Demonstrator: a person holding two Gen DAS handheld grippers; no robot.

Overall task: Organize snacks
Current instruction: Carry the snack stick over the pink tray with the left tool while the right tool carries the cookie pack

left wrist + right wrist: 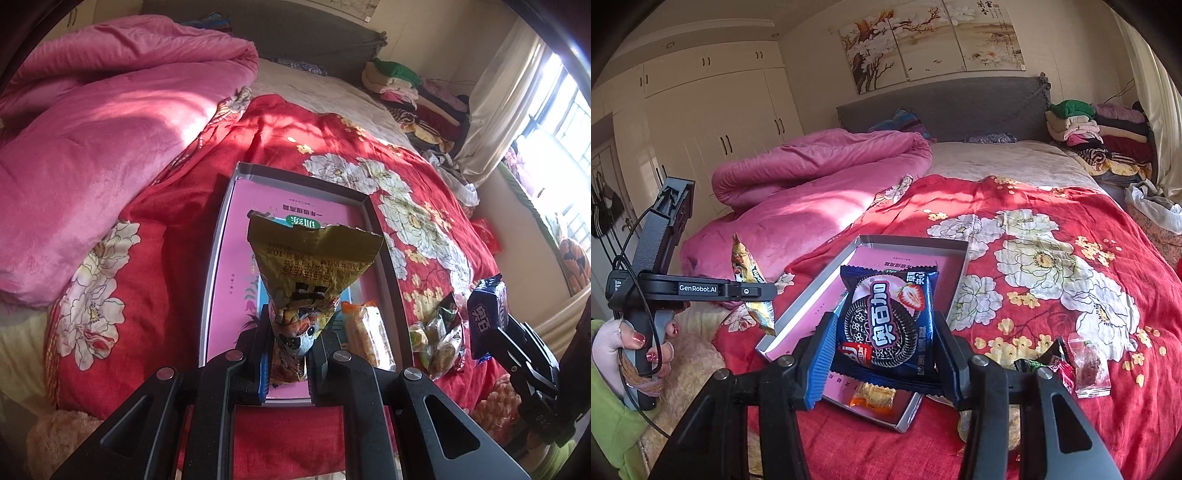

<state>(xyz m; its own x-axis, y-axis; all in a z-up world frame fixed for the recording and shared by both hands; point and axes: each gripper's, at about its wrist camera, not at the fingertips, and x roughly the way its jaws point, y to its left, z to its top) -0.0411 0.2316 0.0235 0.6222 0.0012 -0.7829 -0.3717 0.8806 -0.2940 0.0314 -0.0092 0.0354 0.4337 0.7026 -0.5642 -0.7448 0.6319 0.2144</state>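
A: Above, left wrist view. What do the left tongs hold?

B: A gold packet, pinched at its lower end between nearly closed jaws. Its torn upper edge stands above a box, which lies on the red quilt of the bed.

A: And below, right wrist view?

B: The right tongs grip a blue biscuit pack by its two side edges, the jaws partly apart to its width. The pack hangs over the near end of the same box.

A: Contents of the box?

B: A pink booklet covers its floor. An orange snack lies at the near right corner, on the booklet.

A: Items outside it?

B: Loose sweets lie on the quilt, just right of the box. A pink blanket is heaped at the left.

A: Is the person visible?

B: Only a hand, around the left handle; the left tongs are seen from the side, with the gold packet hanging through them.
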